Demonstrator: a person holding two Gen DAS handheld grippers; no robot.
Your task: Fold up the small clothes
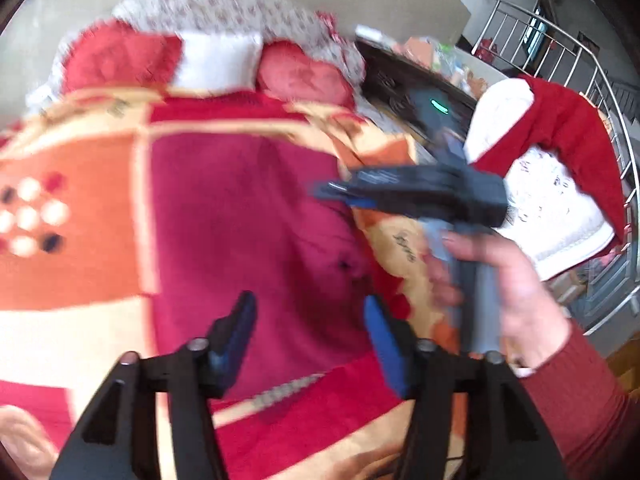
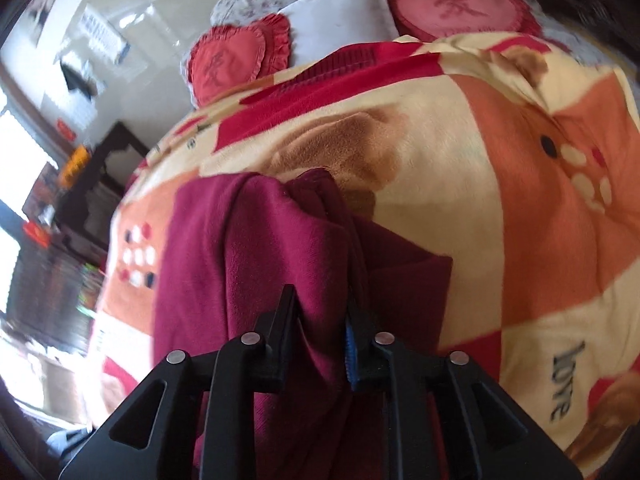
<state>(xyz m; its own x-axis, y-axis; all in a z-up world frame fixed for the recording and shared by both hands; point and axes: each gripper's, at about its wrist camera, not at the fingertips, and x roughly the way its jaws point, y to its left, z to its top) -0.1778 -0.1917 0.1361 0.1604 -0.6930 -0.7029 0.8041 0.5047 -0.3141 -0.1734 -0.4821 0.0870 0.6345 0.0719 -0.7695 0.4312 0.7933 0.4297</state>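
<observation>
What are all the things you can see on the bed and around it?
dark red garment: one, maroon, lying on the blanket, a fold of it bunched between the right gripper's fingers
blanket: one, cream, orange and red, with a bear picture, covering the bed
heart cushions: two, red, at the head of the bed
white pillow: one, white, between the cushions
red and white clothes: a pile, count unclear, to the right of the bed
railing: one, silver metal, far right
left gripper: one, black with blue pads, fingers apart, above the garment
right gripper: one, black, pinching the garment
hand: one, in a red sleeve, holding the right gripper
</observation>
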